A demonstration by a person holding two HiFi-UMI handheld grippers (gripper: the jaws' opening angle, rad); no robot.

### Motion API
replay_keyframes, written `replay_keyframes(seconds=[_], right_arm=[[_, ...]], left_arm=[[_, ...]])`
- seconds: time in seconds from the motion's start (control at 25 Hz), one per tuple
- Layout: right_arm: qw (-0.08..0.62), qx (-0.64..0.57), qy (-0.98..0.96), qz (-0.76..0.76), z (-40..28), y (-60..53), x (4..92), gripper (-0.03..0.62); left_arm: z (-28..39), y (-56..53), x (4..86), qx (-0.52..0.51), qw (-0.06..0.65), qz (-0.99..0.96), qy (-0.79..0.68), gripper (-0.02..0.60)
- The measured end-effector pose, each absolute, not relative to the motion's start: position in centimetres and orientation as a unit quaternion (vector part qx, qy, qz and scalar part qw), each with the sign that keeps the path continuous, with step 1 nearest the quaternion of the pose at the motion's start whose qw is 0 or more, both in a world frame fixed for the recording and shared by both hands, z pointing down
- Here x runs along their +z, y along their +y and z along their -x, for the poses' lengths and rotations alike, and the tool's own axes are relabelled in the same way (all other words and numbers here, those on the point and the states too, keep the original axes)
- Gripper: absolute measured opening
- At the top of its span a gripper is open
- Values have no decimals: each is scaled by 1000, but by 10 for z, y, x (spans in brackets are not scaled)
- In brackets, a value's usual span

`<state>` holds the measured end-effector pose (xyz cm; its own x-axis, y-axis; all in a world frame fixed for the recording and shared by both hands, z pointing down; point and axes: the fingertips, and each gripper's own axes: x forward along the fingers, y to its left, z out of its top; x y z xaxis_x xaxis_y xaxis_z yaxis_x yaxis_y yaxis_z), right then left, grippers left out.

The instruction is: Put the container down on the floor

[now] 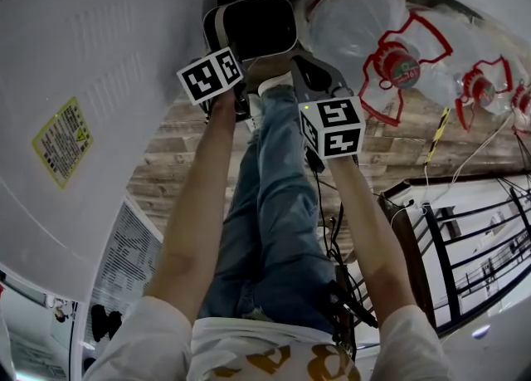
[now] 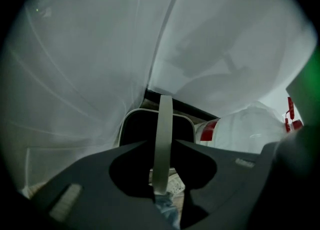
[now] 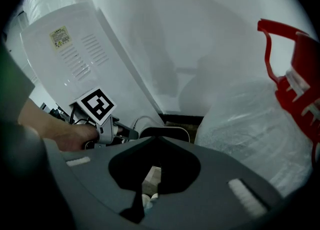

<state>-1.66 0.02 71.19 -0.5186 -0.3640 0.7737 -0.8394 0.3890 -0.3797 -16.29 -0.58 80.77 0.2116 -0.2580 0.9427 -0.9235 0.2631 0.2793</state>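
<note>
The left gripper (image 2: 161,149) has its jaws pinched on the pale bail handle (image 2: 163,124), so the black container (image 2: 150,129) seems to hang from it over the plank floor (image 1: 187,151), ready for lowering. The right gripper (image 3: 156,141), jaws together on nothing, waits beside the rim.

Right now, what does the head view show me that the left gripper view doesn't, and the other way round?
Only the head view shows the person's arms, the two marker cubes and a yellow label on the white appliance. Only the left gripper view shows the left gripper with its jaws closed on the container's pale handle. Both show the dark container with its light rim, and a big water bottle with red fittings beside it.
</note>
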Motion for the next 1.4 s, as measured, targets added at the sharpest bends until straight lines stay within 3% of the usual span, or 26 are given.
replay_keyframes(seconds=[0.16, 0.48, 0.64, 1.2, 1.4], right_arm=[[309, 387, -781, -381, 18, 7, 713, 29], [314, 384, -786, -370, 18, 28, 707, 29], [319, 376, -791, -361, 21, 35, 707, 29], [314, 356, -801, -364, 20, 39, 673, 29], [316, 342, -811, -354, 25, 43, 647, 29]], left_arm=[[177, 2, 811, 330, 546, -515, -573, 104], [194, 35, 822, 364, 563, -466, -577, 201], [199, 43, 823, 385, 549, -471, -573, 210], [183, 42, 785, 381, 524, -515, -561, 215], [164, 26, 748, 380, 482, -571, -545, 163]])
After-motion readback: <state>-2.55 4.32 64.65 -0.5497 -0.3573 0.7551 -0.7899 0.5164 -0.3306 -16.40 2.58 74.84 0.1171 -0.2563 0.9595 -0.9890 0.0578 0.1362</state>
